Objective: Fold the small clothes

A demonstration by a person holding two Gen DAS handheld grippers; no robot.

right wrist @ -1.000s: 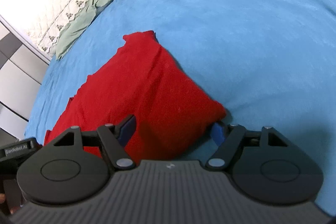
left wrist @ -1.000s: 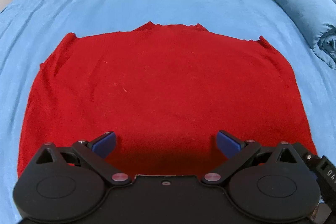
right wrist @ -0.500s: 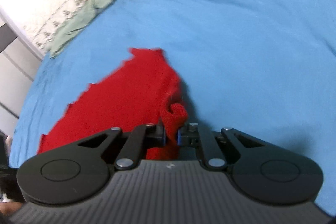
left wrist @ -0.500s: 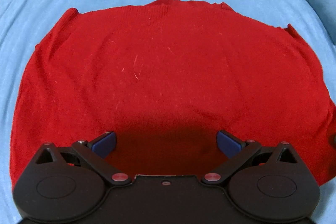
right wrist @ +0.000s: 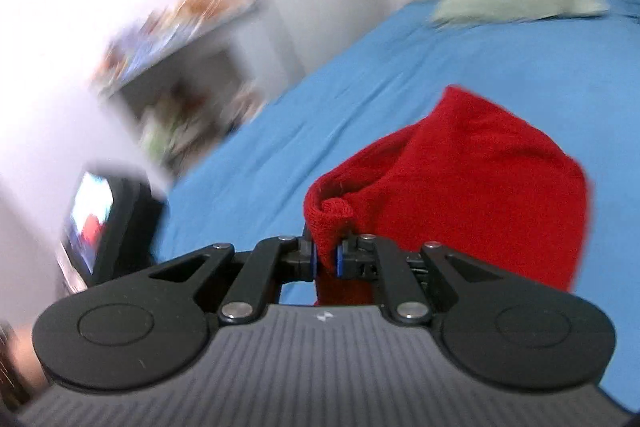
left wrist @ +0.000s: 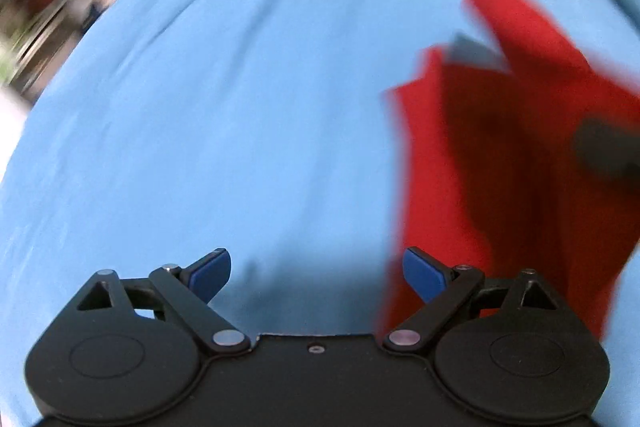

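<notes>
Bright daylight, heavy motion blur, fisheye-bent edges, blown-out whites

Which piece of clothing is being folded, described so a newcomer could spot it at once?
Start from the blue bed sheet that fills both views. On it sits the red knitted top, with one bunched corner pinched in the right gripper. The only other cloth, a pale green piece near the headboard, lies untouched.

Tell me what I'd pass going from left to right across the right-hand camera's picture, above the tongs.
Small dark screen showing a bright picture → blurred shelves behind it → blue bedsheet → red knitted garment, a corner of it pinched in the right tongs.
</notes>
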